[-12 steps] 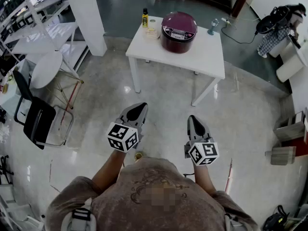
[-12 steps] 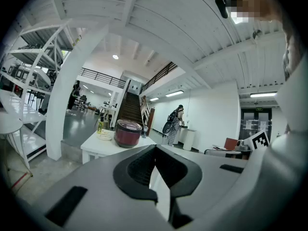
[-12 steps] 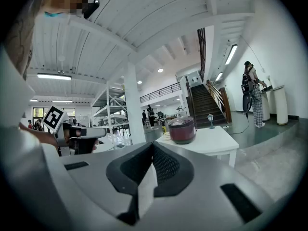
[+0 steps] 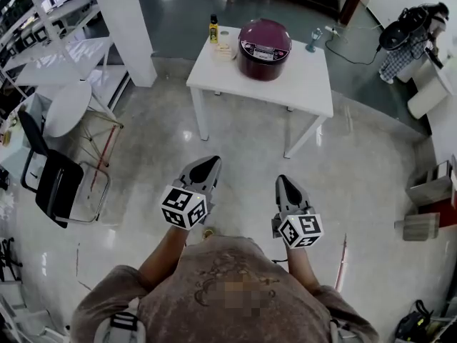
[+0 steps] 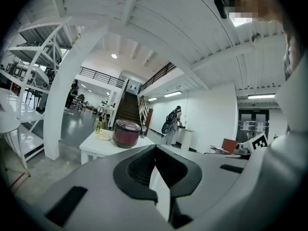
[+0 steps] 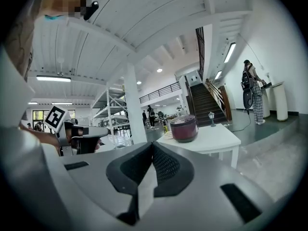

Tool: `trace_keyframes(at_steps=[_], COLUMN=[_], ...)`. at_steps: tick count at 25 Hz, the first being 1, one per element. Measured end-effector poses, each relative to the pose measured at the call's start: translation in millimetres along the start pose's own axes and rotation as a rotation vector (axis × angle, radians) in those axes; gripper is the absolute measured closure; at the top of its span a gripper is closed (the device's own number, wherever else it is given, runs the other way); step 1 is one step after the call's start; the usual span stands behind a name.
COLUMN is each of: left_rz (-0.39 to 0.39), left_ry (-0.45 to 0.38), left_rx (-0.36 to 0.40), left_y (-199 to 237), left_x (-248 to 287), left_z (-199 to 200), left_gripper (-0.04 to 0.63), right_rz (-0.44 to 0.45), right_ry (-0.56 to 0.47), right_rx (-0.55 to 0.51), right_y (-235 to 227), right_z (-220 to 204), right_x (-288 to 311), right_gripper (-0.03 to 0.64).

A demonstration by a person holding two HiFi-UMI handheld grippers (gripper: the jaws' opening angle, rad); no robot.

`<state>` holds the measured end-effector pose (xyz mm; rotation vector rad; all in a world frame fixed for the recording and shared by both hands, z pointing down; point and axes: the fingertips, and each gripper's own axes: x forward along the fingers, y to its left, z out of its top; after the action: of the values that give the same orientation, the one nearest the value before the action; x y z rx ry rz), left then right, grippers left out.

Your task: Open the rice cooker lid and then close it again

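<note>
The white surface at the frame's upper middle carries the rice cooker, lid down, well apart from the left claw and right claw, the 2 pinched together on nothing, likely just carried level on the approach.

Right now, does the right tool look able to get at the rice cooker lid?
Probably not. The right tool is held close to the person, while the rice cooker sits on the white table across the floor. Nothing blocks the way; they need to walk closer.
</note>
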<state>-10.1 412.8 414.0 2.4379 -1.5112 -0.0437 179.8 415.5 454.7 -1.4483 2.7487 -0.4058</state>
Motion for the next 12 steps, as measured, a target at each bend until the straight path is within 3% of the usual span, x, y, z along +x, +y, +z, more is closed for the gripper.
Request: trace_keyframes(at_steps=[12], left_rz=[-0.083], left_ry=[-0.012], left_rx=[-0.006], left_y=[44.0], left_x=[-7.4], left_z=[8.9], left_gripper=[0.575], right_rz=[-0.091], right_ry=[-0.014], right_rx=[-0.012], right_y=[29.6], right_z=[-3.0], right_x=[24.7], right_gripper=[0.615])
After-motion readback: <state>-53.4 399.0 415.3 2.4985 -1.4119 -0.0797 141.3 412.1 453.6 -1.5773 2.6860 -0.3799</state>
